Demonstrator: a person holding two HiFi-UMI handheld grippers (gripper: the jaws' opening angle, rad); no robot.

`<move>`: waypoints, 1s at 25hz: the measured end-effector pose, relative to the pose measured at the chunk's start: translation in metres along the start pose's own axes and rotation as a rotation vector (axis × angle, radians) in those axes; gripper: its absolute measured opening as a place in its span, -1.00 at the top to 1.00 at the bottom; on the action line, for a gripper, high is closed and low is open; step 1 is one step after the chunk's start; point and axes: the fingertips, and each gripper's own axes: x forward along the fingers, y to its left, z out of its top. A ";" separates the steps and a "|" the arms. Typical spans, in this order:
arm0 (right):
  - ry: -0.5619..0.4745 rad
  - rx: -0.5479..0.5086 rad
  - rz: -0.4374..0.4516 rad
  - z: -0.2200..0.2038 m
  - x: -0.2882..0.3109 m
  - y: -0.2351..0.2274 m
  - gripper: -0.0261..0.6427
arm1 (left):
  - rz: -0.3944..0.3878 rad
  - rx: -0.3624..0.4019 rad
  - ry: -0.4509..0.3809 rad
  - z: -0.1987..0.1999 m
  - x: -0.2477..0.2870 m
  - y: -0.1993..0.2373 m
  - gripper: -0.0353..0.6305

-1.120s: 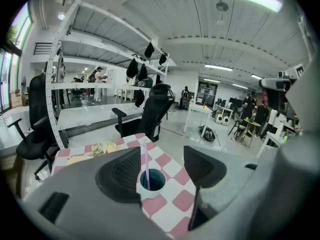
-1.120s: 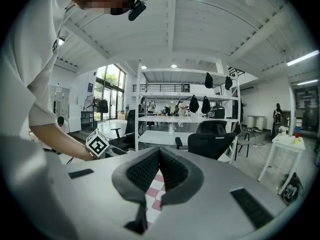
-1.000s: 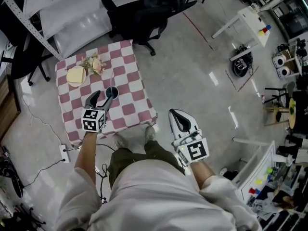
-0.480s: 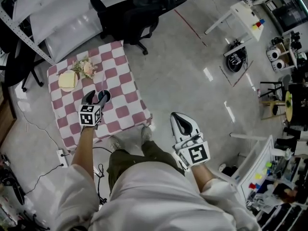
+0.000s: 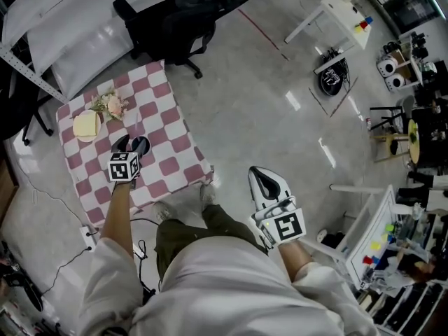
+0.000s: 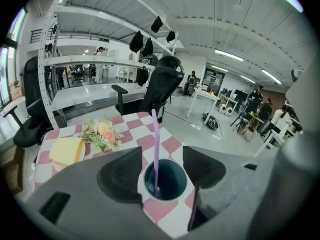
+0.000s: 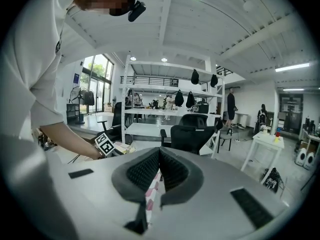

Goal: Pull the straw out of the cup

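Observation:
A dark teal cup (image 6: 166, 181) stands on the pink-and-white checked table (image 5: 168, 152), and a pale purple straw (image 6: 155, 146) rises upright out of it. My left gripper (image 6: 160, 171) is open, one jaw on each side of the cup's rim, and neither jaw touches the straw. In the head view the left gripper (image 5: 131, 144) hangs over the table's near half with the cup (image 5: 141, 145) at its tips. My right gripper (image 5: 264, 180) is shut and empty, held off the table above the floor; in its own view the right gripper (image 7: 159, 171) has its jaws pressed together.
A plate with a yellow block (image 5: 87, 125) and a small flower bunch (image 5: 110, 104) sit at the table's far side. A black office chair (image 5: 168, 19) and metal shelving stand beyond. A white table (image 5: 336, 12) is far right. Grey floor lies right of the checked table.
The left gripper has moved forward over the table, so the cup now sits between its open jaws. The right gripper has stayed where it was, shut.

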 end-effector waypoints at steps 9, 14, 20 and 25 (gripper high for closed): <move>0.023 -0.004 -0.024 -0.007 0.000 -0.002 0.91 | 0.001 0.004 0.035 -0.006 0.022 0.009 0.20; 0.034 0.000 -0.032 -0.007 0.002 -0.003 0.91 | -0.001 0.020 0.047 -0.003 0.028 0.010 0.29; 0.042 0.000 -0.038 -0.009 0.006 -0.003 0.91 | -0.001 0.036 0.052 -0.006 0.034 0.010 0.40; 0.052 0.002 -0.040 -0.011 0.008 -0.003 0.91 | -0.004 0.067 0.053 -0.006 0.036 0.008 0.59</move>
